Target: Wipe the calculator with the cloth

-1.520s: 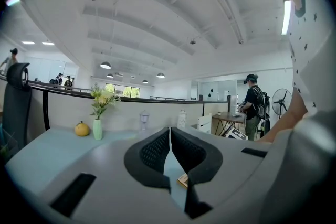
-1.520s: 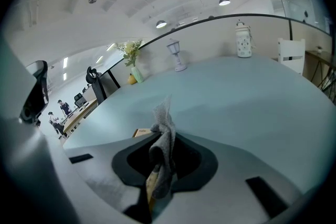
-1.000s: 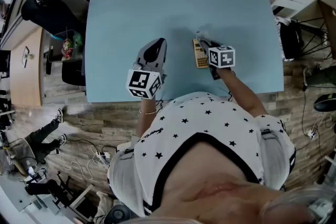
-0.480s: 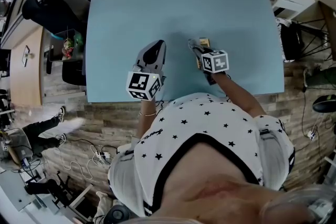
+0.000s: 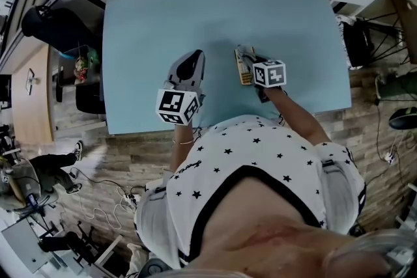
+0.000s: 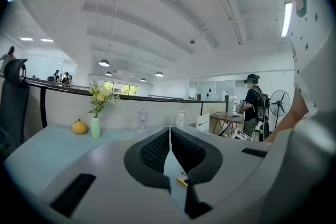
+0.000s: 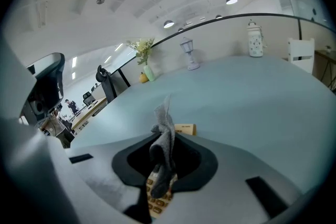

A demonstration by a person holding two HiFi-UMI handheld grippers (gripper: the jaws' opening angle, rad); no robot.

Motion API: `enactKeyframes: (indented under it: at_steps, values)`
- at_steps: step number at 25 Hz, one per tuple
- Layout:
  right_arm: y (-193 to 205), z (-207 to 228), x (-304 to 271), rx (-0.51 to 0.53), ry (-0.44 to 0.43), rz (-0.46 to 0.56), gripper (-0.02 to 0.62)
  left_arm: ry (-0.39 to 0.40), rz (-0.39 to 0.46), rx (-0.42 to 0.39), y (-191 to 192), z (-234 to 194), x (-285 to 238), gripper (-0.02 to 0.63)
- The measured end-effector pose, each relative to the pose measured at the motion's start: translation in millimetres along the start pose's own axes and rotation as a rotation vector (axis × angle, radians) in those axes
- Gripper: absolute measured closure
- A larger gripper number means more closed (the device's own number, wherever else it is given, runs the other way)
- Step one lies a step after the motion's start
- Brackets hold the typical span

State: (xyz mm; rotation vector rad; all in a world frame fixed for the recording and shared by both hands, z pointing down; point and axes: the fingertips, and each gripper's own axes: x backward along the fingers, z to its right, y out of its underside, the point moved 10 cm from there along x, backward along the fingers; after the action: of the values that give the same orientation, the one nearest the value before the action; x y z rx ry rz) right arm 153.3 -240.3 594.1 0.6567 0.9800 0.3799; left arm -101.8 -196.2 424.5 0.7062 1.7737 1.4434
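While our right gripper (image 7: 164,159) pinches the grey cloth (image 7: 165,131) between its jaws, the cloth hangs over the yellow calculator (image 5: 244,67), which lies on the blue table (image 5: 150,23) near the centre of the head view. Our left gripper (image 6: 170,147), jaws pressed together on nothing, sits to its left.

We take this for an open-plan office: round ceiling lamps (image 6: 104,63) over a wide hall, an office chair (image 7: 46,84) left of the pale blue surface (image 5: 280,16), far desks (image 7: 84,108), a standing fan (image 6: 278,105), cables (image 5: 104,195) across the wood-look floor (image 5: 130,146).
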Motion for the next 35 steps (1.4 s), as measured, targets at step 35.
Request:
enactKeyframes:
  at_steps: [35]
  values:
    - [19, -27, 15, -0.025, -0.102, -0.014, 0.538, 0.026, 0.004, 0.001, -3, 4, -9, 0.574]
